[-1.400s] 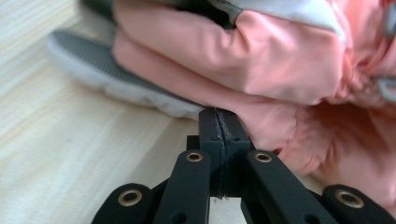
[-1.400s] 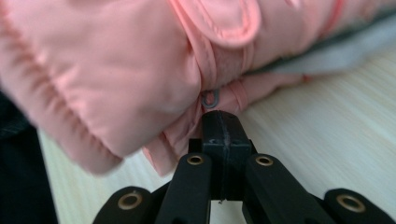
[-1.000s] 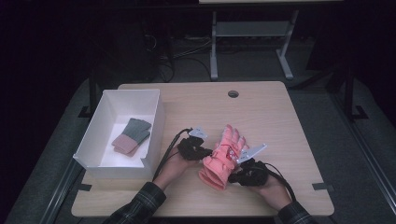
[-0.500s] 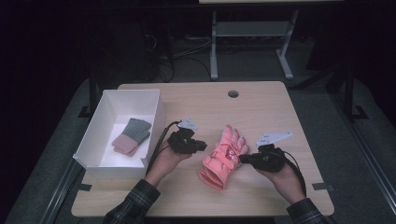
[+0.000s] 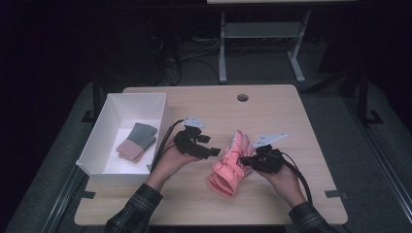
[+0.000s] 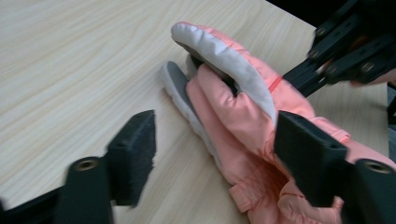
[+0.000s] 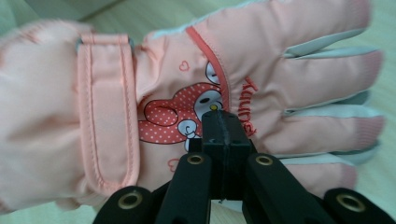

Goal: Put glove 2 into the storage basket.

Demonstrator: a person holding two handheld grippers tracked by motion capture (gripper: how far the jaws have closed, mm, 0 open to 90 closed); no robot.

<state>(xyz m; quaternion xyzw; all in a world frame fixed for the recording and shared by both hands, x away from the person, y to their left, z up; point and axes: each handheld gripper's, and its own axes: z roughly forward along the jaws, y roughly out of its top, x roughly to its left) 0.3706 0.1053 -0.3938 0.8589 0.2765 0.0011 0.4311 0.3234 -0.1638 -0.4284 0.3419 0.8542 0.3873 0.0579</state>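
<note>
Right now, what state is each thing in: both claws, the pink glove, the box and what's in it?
Left claw: open, jaws either side of the pink glove's edge, not clamped.
Right claw: shut, pressed at the glove's back.
Pink glove: on the table, tilted up on its edge.
White box: open-topped, at the table's left.
Folded socks: lying inside the box.

1. The far half of the tabletop [image 5: 272, 104] is bare wood, apart from a small round hole [image 5: 242, 97].
2. A white box [image 5: 99, 141] blocks the left edge; folded gloves [image 5: 137, 141] lie inside.
3. The pink glove [image 5: 228, 165] occupies the near centre, between the left tongs [image 5: 214, 152] and the right tongs [image 5: 243, 160].
4. The tabletop right of the right hand [image 5: 282, 177] is bare.
5. The cables trail back beside each forearm.
</note>
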